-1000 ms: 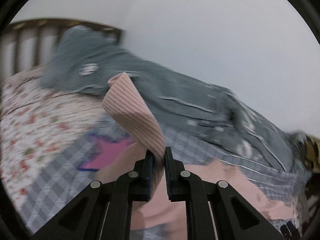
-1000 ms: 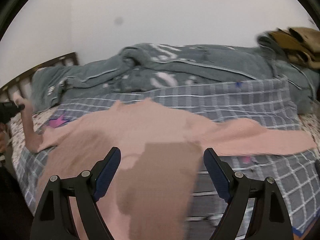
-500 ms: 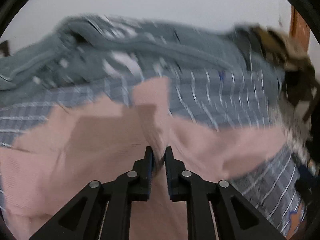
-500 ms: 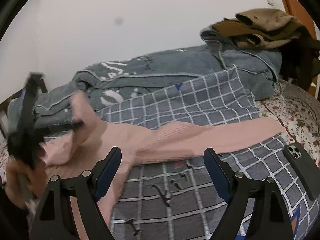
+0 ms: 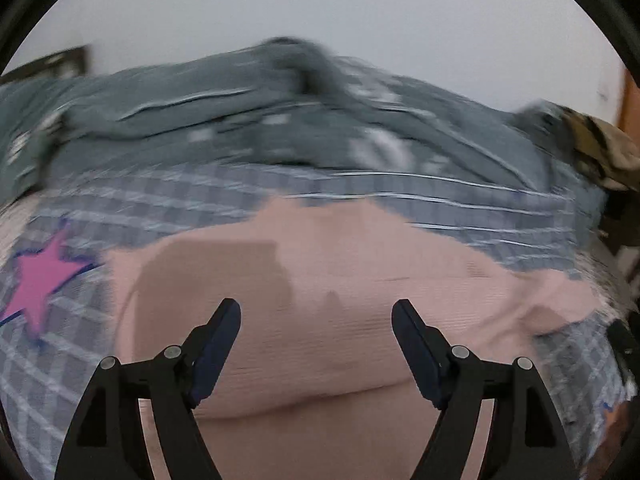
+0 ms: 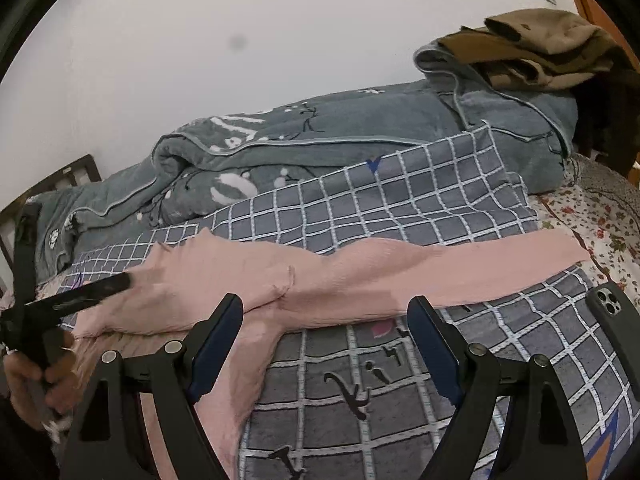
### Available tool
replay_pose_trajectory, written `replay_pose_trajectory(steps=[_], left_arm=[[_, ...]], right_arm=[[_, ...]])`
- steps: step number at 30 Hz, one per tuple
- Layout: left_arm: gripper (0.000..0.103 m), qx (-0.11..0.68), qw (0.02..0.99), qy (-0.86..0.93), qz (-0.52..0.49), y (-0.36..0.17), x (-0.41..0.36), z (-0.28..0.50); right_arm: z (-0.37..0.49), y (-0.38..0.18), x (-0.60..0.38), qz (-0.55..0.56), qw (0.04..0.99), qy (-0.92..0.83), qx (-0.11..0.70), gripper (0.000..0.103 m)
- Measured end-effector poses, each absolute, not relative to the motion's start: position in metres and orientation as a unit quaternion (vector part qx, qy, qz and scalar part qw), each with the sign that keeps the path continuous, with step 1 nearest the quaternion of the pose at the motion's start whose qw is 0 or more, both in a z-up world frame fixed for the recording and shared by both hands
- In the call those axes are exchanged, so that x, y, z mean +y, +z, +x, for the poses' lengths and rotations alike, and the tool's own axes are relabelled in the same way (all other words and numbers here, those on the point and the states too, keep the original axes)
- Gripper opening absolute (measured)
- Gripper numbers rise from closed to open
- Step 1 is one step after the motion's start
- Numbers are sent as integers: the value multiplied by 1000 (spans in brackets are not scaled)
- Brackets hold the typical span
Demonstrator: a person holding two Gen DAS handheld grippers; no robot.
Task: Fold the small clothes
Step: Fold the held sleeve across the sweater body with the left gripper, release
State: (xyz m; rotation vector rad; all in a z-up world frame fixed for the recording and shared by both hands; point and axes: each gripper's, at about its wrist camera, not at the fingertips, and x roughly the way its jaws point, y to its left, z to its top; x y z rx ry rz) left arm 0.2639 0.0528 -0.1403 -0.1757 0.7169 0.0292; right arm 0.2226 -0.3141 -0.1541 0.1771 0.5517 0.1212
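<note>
In the left wrist view, blurred by motion, the left gripper [image 5: 316, 312] hangs over a pink ribbed garment [image 5: 340, 300] that lies spread on a grey checked cover [image 5: 160, 204] on the bed; its jaws are opening, already wide apart, with nothing pinched between them, only the pink cloth lying below. A pink star print [image 5: 38, 276] shows on the cover near its left edge, and a rumpled grey-blue quilt [image 5: 280, 120] is heaped along the far edge of the bed against the wall. In the right wrist view, the right gripper [image 6: 326, 308] has its jaws spread wide and empty, poised above the near part of the garment [image 6: 224, 264]. One long pink sleeve [image 6: 480, 264] runs across the checked cover [image 6: 400, 200] toward the bed's right edge. A dark phone [image 6: 612, 312] lies on the cover near that edge. Brown clothes [image 6: 540, 40] sit atop the quilt [image 6: 320, 128] at the far right corner. At the left edge a hand [image 6: 32, 380] holds the left gripper [image 6: 100, 288] over the garment.
</note>
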Motion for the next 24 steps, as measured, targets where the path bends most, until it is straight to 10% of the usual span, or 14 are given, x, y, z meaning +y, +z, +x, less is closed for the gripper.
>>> replay_pose_trajectory(steps=[8, 12, 24], left_arm=[[69, 403, 891, 35, -206, -188, 157, 267], [14, 389, 910, 36, -137, -185, 146, 273], [37, 369, 923, 38, -99, -196, 152, 264]], right_arm=[[227, -161, -289, 63, 955, 65, 281, 84], [234, -170, -278, 51, 952, 67, 296, 84], [270, -181, -223, -19, 943, 95, 319, 84]])
